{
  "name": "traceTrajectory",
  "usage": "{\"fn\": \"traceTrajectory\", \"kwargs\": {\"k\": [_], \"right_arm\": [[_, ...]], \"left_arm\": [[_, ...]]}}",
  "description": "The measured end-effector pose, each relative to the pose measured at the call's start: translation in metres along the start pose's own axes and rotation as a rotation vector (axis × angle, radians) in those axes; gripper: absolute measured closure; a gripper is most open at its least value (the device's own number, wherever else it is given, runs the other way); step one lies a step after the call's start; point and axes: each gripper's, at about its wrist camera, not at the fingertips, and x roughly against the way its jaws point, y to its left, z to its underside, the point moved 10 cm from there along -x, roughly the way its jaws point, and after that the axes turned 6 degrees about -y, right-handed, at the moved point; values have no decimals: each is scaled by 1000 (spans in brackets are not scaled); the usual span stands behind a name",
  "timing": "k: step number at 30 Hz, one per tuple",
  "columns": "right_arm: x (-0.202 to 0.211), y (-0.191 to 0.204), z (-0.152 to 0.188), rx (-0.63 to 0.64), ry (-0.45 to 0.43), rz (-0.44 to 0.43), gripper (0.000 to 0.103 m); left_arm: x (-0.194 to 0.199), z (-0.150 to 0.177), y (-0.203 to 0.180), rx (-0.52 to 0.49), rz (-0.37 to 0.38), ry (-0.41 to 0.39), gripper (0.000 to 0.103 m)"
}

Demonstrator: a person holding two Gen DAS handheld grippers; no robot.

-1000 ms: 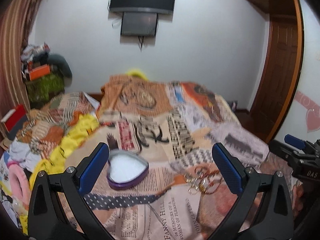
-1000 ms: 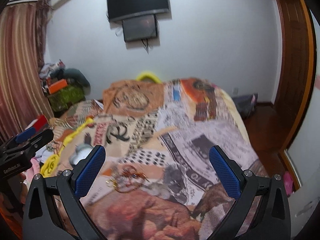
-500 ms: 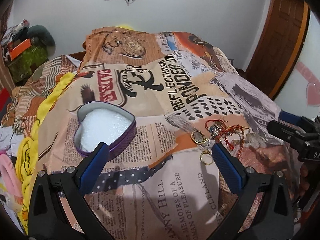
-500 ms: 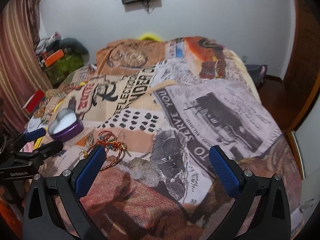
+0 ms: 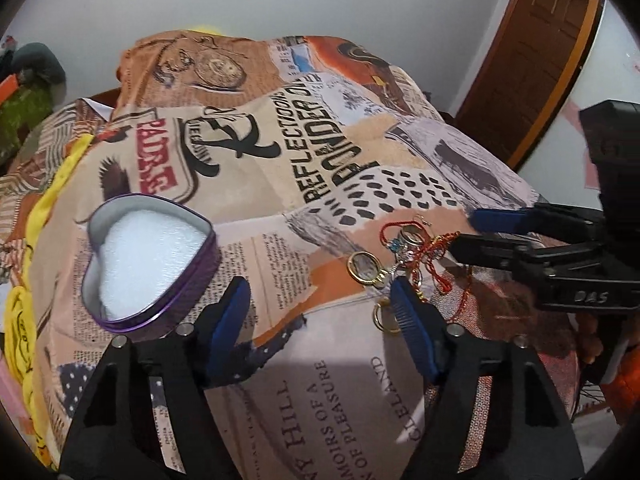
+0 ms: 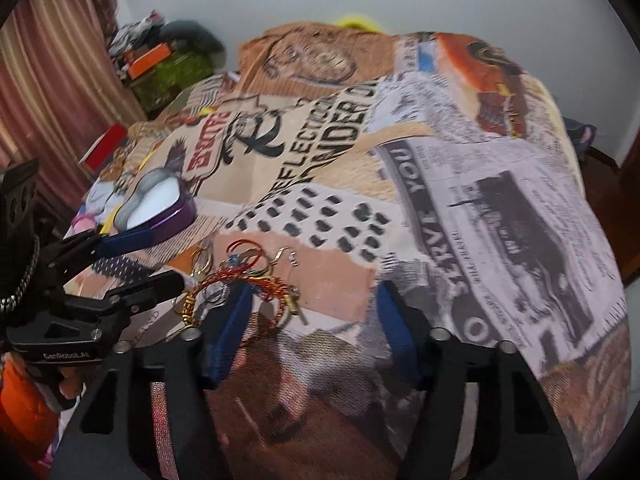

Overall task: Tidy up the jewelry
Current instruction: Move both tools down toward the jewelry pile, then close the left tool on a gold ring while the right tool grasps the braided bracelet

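A purple heart-shaped tin (image 5: 148, 256) with a white lining lies open on the bed; it also shows in the right wrist view (image 6: 160, 208). A heap of jewelry (image 5: 404, 248), gold rings and red-gold bangles, lies to its right and shows in the right wrist view (image 6: 240, 276) too. My left gripper (image 5: 320, 312) is open and empty, low over the bedspread between tin and heap, its right finger beside a gold ring (image 5: 384, 318). My right gripper (image 6: 316, 320) is open and empty, its left finger at the heap's near edge.
The bed is covered by a newspaper-print spread (image 5: 320, 152). Yellow cloth and clutter (image 5: 24, 312) lie along the left side. A brown wooden door (image 5: 532, 52) stands at the right. A striped curtain (image 6: 48, 92) hangs at the left.
Both grippers have dropped closer to the bed and the jewelry. Their jaws have narrowed compared with the earlier frames but still stand apart.
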Motion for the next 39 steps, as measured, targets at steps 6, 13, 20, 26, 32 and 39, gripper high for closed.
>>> {"fn": "traceTrajectory", "kwargs": {"k": [6, 13, 20, 26, 32, 39], "right_arm": [[-6, 10, 0, 61, 16, -7, 85], [5, 9, -3, 71, -28, 14, 94], [20, 1, -2, 23, -59, 1, 94], [33, -13, -1, -39, -98, 8, 94], [44, -25, -2, -63, -124, 38, 94], [53, -38, 4, -84, -131, 64, 94]], "left_arm": [[-4, 1, -6, -12, 37, 14, 40], [-8, -2, -9, -11, 50, 26, 42], [-14, -3, -15, -31, 62, 30, 51], [-21, -7, -16, -11, 90, 38, 57], [-22, -10, -20, -26, 73, 20, 70], [-17, -13, -22, -75, 24, -5, 80]]}}
